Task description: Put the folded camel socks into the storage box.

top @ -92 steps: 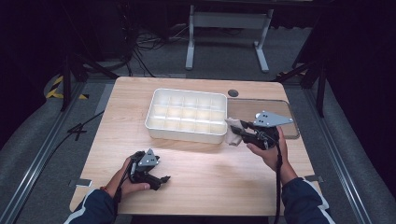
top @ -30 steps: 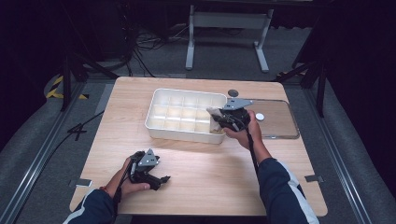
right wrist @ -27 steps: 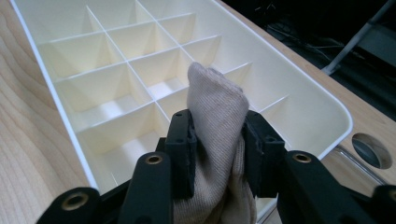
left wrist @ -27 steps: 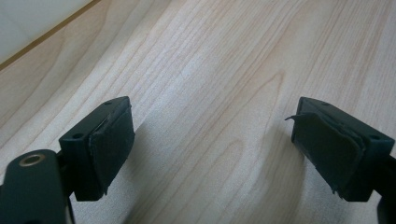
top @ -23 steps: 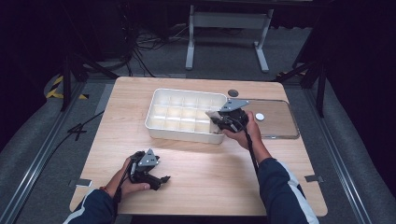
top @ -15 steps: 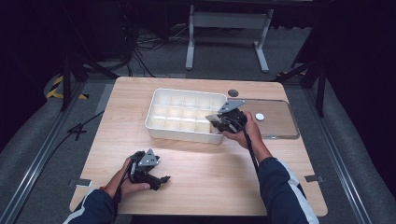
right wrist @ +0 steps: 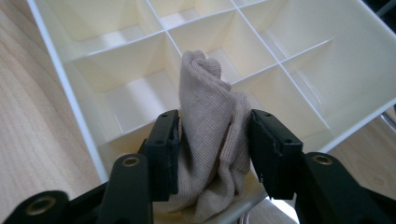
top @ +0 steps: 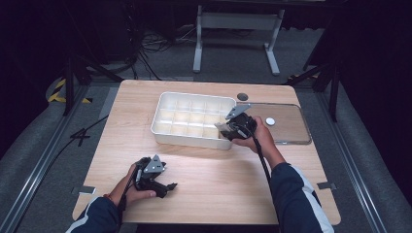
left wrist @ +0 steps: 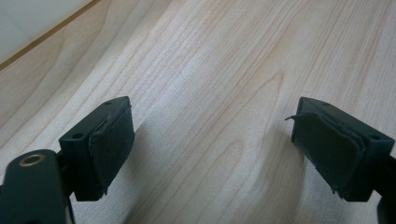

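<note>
The right gripper [top: 228, 127], jaws clamped on a beige cloth [right wrist: 212, 140], has moved from the surface's right side to the white divided tray [top: 160, 128], seemingly for stowing, while the left gripper [top: 163, 187] rests wide-jawed near the front edge.

My left gripper [top: 167, 186] sits low at about seven o'clock on the table, jaws spread wide apart and pointing toward three o'clock, my left hand [top: 133, 187] wrapped around its body. My right gripper [top: 221, 128] reaches out at about two o'clock, jaws pressed onto a bunched beige sock [right wrist: 212, 135], forearm extended.
</note>
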Available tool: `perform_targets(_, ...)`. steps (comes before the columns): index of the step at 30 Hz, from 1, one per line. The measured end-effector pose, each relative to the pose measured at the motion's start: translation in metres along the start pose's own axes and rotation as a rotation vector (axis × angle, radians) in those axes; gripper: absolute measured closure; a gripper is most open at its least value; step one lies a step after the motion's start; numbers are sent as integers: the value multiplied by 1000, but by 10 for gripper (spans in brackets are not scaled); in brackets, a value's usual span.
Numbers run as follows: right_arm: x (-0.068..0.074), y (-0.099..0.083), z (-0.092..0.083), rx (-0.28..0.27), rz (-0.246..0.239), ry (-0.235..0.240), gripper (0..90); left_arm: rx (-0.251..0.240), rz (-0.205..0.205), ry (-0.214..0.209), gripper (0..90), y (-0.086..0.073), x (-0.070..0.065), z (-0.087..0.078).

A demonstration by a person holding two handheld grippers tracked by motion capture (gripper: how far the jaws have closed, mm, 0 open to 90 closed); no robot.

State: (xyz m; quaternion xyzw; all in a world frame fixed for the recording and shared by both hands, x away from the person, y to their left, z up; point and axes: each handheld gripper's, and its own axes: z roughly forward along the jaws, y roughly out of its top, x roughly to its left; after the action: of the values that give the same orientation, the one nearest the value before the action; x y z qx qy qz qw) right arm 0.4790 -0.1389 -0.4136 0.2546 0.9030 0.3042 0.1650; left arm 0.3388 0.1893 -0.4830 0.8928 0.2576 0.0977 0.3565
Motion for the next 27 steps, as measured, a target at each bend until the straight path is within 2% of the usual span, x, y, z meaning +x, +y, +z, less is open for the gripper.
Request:
perform_targets(3,-3,1,-2,10,16,27,626,0,0,0,133,0,0,0)
perform_targets(7,-3,5,-2,36,11,32,673,-3,-4,-1,133,0,0,0)
perform_targets(14,-2,13,2,109,-30,47,698,-3,-4,0,133,0,0,0)
perform_targets(20,-5,16,7,162,-40,81,718,-2,-6,1,131,0,0,0)
perform_targets(27,-7,20,11,213,-65,98,730,-2,-10,3,127,0,-1,1)
